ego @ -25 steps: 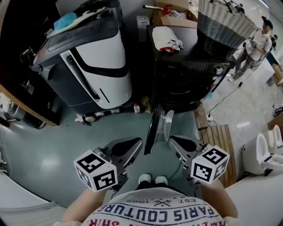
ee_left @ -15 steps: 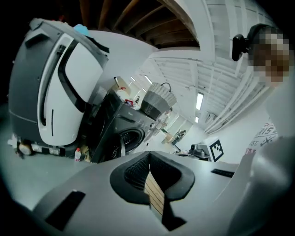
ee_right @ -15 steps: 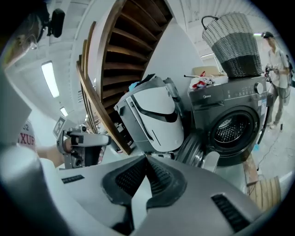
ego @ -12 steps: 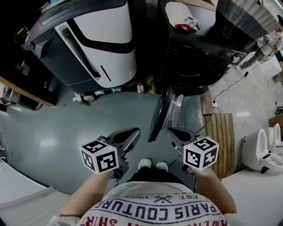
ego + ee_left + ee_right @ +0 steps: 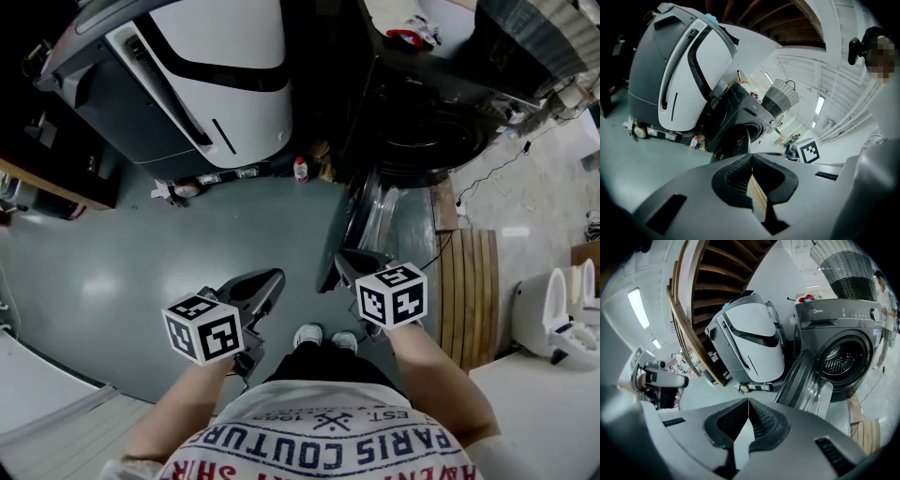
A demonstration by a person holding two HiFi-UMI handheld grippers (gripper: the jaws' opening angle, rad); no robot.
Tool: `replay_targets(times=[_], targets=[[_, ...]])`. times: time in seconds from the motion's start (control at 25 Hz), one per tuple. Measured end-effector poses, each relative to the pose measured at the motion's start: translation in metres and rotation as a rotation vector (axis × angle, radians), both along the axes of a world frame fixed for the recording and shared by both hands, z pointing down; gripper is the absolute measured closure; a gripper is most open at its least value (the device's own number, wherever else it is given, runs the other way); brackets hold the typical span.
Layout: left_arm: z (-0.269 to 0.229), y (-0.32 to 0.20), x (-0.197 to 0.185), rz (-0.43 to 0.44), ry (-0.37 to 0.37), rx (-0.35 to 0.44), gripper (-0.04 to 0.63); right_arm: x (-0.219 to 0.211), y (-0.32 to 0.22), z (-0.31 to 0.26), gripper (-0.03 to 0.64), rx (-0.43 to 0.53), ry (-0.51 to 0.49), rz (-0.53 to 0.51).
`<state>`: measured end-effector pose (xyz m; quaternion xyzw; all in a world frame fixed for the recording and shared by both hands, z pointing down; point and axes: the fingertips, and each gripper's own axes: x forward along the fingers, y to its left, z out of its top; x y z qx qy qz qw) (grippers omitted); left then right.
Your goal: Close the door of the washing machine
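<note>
Both tools are shut and empty: right gripper (image 5: 345, 264) has its jaws pressed together w/ nothing between, and the left gripper (image 5: 267, 281) is the same, tips meeting. The washing machine (image 5: 422, 141) sits ahead and to my right. Its door (image 5: 361, 220) is swung wide out toward me, nearly edge-on in the head view, hinged on the left of the drum opening (image 5: 840, 359), glass bowl facing right.

The right gripper is just beside the door's free edge. I can't tell if it touches; in the right gripper view the door (image 5: 806, 380) looks slightly ahead of the tips. The left gripper hangs well apart, over bare floor.

My plan for the step: no grasp needed, keep the jaws together and use them as a blunt pusher. Get the tips onto the outer face, near the free edge for max leverage, not near the hinge. Push in an arc w/ the swing, not straight in. Stay off the glass, and finish firm enough that the latch prob catches.
</note>
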<state>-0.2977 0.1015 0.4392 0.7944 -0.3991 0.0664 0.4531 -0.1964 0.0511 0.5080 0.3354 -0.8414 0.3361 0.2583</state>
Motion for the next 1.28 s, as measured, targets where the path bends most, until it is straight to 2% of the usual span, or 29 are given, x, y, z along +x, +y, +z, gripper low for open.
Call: replay_targets(times=[0.56,1.28], targets=[[0.021,0.002,-0.02,-0.039,-0.022,-0.042,0.569,-0.025,-0.014,0.058,0.595,-0.047,0.086,-0.009],[0.024,-0.006,-0.015,0.001,-0.045,-0.05,0.569,-0.026,-0.011,0.063,0.595,-0.033,0.101,0.007]])
